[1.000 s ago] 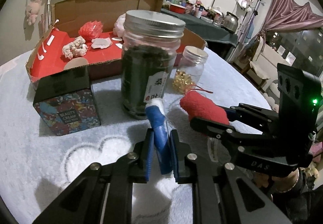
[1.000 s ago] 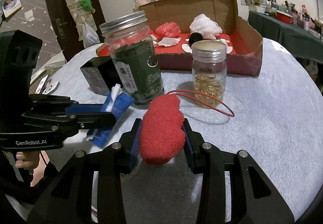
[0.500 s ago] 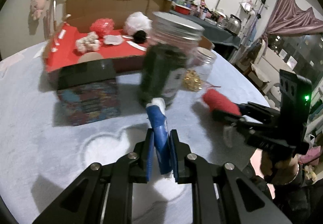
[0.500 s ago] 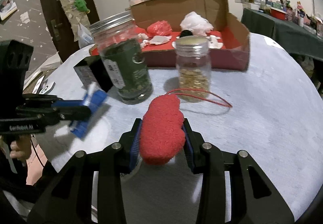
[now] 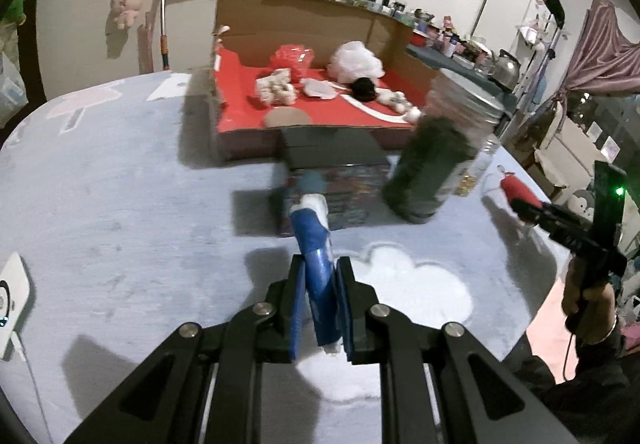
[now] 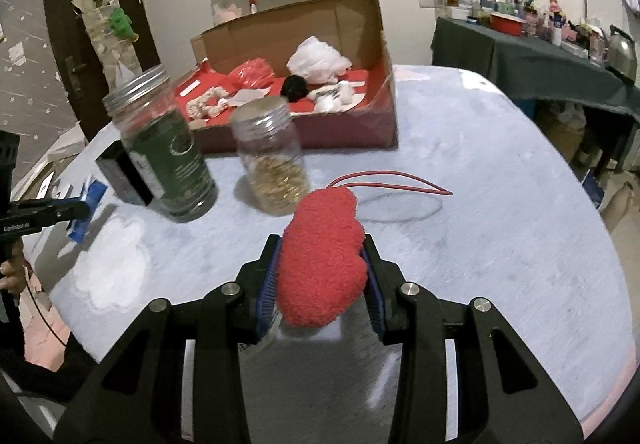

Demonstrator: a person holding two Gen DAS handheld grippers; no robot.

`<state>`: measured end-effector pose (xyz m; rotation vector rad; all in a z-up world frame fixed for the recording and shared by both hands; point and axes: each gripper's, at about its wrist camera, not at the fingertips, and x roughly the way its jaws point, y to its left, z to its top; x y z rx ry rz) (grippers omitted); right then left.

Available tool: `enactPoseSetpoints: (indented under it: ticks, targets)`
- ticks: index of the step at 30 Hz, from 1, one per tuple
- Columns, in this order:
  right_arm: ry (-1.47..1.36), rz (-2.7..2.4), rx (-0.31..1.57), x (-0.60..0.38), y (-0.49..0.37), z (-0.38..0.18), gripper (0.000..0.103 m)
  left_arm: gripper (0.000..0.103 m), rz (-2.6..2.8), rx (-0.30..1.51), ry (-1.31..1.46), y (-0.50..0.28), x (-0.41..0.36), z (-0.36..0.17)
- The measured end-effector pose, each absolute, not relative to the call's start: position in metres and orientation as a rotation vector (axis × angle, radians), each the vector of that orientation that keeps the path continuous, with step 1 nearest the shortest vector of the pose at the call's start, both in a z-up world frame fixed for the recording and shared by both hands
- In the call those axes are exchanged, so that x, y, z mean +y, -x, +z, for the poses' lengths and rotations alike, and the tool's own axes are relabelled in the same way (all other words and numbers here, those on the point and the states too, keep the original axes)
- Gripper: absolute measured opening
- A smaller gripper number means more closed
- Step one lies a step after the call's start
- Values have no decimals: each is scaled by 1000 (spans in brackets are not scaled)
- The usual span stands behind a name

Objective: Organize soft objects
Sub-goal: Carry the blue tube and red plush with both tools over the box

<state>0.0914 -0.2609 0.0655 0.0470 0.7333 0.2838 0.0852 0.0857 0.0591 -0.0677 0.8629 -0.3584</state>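
My left gripper (image 5: 320, 300) is shut on a blue and white tissue pack (image 5: 314, 244), held above the pale fleece table. In the right wrist view the same pack (image 6: 90, 199) shows small at the far left. My right gripper (image 6: 320, 276) is shut on a fuzzy red plush heart (image 6: 320, 252) with a thin red cord loop (image 6: 396, 179) trailing over the table. The heart (image 5: 518, 189) also shows at the right of the left wrist view. An open cardboard box (image 5: 320, 27) (image 6: 384, 99) with a red floor stands at the back and holds several soft things.
A tall jar of dark leaves (image 5: 436, 159) (image 6: 164, 147), a smaller jar with golden contents (image 6: 272, 159) and a dark patterned box (image 5: 332, 179) stand between the grippers and the cardboard box. A white device (image 5: 12, 284) lies at the table's left edge.
Both grippers have swung apart, the left toward the left and the right toward the right, each keeping its hold. The jars and the box have shifted across both views.
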Motion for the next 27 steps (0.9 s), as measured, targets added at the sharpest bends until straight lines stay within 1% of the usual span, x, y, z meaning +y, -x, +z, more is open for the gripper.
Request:
enactPoseSetpoints:
  ticks: [9, 17, 27]
  targets:
    - [85, 255, 700, -255, -111, 72, 36, 16, -326, 878, 47, -102, 109, 51]
    - [206, 231, 651, -252, -125, 78, 36, 16, -361, 863, -29, -120, 109, 56]
    - [308, 229, 574, -247, -138, 99, 36, 16, -420, 836, -70, -140, 113, 80]
